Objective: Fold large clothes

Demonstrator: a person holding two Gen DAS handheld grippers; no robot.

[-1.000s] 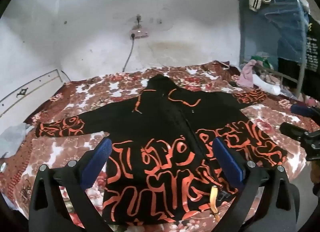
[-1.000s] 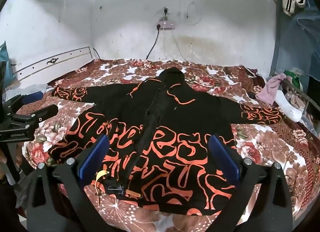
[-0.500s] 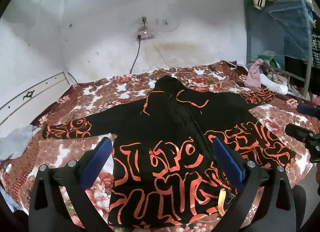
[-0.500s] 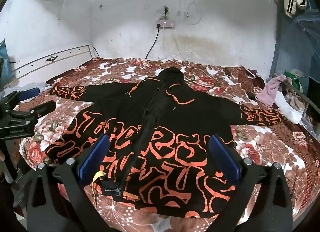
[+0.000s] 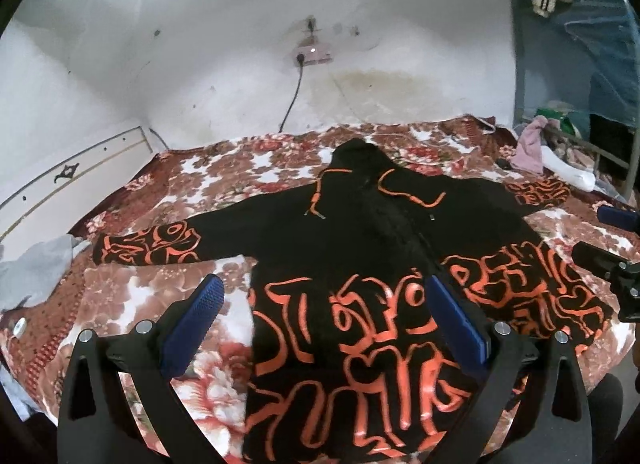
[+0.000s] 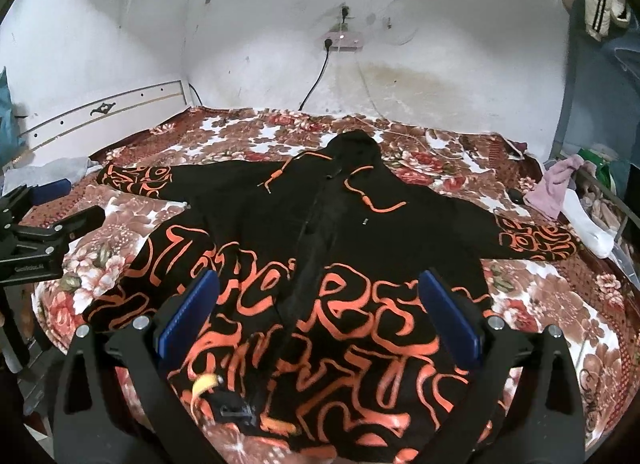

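A black hooded zip jacket with orange lettering (image 5: 360, 264) lies spread flat, front up, on the flowered bed, sleeves out to both sides, hood toward the wall. It also shows in the right wrist view (image 6: 320, 264). My left gripper (image 5: 326, 318) is open and empty, held above the jacket's lower left hem. My right gripper (image 6: 316, 312) is open and empty above the lower middle of the jacket. The right gripper also shows at the right edge of the left wrist view (image 5: 608, 260), and the left gripper shows at the left edge of the right wrist view (image 6: 44, 232).
The bed has a flowered red-brown cover (image 5: 224, 184) and a white headboard (image 5: 72, 184) on the left. A power strip with cable (image 5: 312, 54) hangs on the wall. Loose clothes (image 5: 532, 144) and a rack stand at the right. Grey cloth (image 5: 36, 268) lies at the left.
Both grippers have moved a little forward and lower toward the jacket; the left view has swung slightly left. Both stay open. The jacket has not moved.
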